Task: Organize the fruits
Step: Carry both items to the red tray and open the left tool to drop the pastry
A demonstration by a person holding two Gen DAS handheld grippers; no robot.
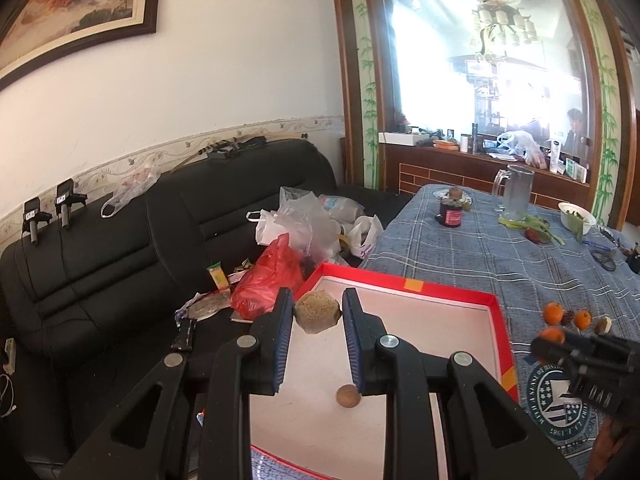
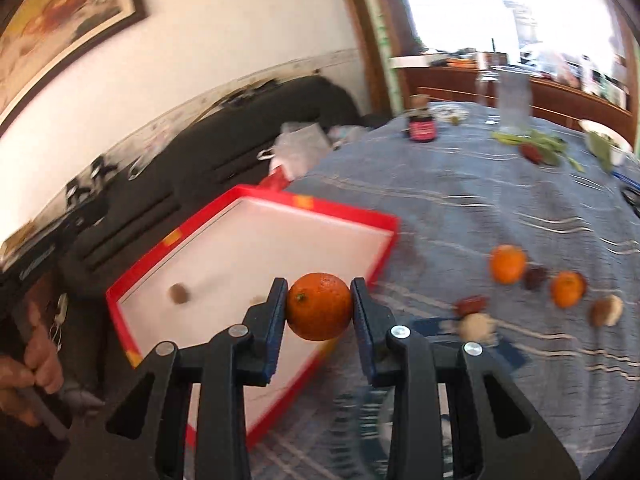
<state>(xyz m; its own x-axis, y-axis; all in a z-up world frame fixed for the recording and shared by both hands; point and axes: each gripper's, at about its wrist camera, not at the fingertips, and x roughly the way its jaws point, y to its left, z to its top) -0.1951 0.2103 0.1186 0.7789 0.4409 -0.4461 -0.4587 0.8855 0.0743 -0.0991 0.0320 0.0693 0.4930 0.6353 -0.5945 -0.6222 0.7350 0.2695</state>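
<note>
Two grippers busy | right gripper [image 2: 319, 308] fingers clamped on orange [image 2: 319, 306], carrying toward red tray [image 2: 384, 222] | left gripper [image 1: 317, 314] fingers apart around beige lump [image 1: 317, 311], contact unclear | next: lower orange over tray floor, release.

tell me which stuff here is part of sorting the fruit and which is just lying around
Part of the job:
- orange held in the right claw
- two oranges on the cloth
- red box
- beige lump between the left claw fingers
- small brown ball in the box

Lying about:
- glass mug
- dark jar
- white bowl
- plastic bags on the sofa
</note>
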